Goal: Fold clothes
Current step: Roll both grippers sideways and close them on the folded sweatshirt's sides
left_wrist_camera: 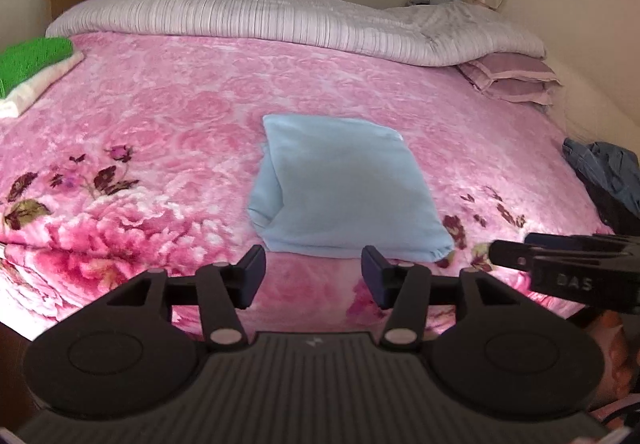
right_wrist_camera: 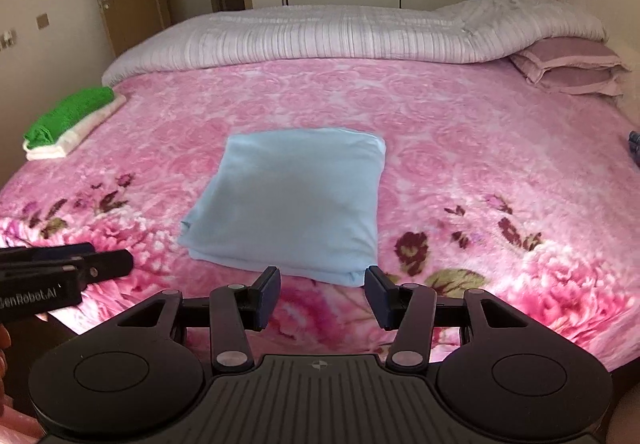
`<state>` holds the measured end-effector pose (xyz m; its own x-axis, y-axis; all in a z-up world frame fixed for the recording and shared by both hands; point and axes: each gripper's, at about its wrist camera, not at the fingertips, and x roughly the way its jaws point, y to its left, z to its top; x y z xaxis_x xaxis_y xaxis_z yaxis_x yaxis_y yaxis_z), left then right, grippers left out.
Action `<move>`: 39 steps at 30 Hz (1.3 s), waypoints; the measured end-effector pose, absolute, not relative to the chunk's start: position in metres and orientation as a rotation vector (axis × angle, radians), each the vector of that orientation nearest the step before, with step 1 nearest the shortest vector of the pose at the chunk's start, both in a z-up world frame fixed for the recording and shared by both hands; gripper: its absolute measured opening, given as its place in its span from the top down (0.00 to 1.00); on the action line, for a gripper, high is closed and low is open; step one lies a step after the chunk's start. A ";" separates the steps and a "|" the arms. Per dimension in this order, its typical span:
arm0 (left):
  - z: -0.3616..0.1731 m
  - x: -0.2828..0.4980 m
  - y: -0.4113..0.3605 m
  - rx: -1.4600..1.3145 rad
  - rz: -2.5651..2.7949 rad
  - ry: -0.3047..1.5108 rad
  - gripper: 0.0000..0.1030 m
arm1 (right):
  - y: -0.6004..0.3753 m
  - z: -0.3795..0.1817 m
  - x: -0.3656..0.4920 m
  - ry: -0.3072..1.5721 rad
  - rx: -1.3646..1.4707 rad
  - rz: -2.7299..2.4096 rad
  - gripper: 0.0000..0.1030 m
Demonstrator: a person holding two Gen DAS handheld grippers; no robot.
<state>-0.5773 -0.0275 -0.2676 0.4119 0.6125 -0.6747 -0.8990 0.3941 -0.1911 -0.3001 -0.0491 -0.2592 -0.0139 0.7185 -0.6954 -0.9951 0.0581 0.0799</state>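
Left claw: the left claw (left_wrist_camera: 313, 271) is hovering just short of the near edge of the folded garment, its fingers spread wide and gripping nothing.
Right claw: the right claw (right_wrist_camera: 323, 291) is hanging over the bed's near edge, fingers likewise spread apart, nothing between them.
Cross view: each claw is showing at the side of the other's camera, the right claw (left_wrist_camera: 560, 264) at the right margin and the left claw (right_wrist_camera: 60, 268) at the left margin; from these side views I cannot tell the finger gap.
Garment: the light blue garment (left_wrist_camera: 344, 188) (right_wrist_camera: 292, 200) is lying folded into a rough rectangle, resting flat near the middle of the bed, just beyond both claws and touching neither.
Bed: the pink floral blanket (left_wrist_camera: 160, 132) (right_wrist_camera: 460, 148) is covering the bed and carrying everything.
Folded stack: a green cloth (left_wrist_camera: 28, 60) (right_wrist_camera: 68, 114) is sitting on top of a cream cloth (left_wrist_camera: 36, 88) (right_wrist_camera: 76, 138), well apart from the blue garment, toward the left edge.
Far edge: a striped pale quilt (left_wrist_camera: 260, 16) (right_wrist_camera: 340, 36) is lying bunched along the far side, with mauve pillows (left_wrist_camera: 512, 78) (right_wrist_camera: 572, 64) under its right end.
Right edge: a dark blue crumpled cloth (left_wrist_camera: 604, 168) is lying at the bed's right side.
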 end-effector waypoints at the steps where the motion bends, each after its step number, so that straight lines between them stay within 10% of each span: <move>1: -0.270 -0.581 -0.019 -0.618 1.011 0.549 0.52 | -0.047 -0.259 -0.301 0.673 -0.530 1.453 0.51; 26: -0.398 -0.629 0.178 -1.275 0.792 0.308 0.47 | 0.038 -0.371 -0.147 1.413 0.055 1.345 0.51; 31: -0.412 -0.613 0.196 -1.321 0.728 0.278 0.47 | 0.051 -0.378 -0.134 1.447 0.130 1.348 0.31; 39: -0.423 -0.591 0.213 -1.325 0.660 0.299 0.47 | 0.091 -0.388 -0.128 1.457 0.137 1.338 0.29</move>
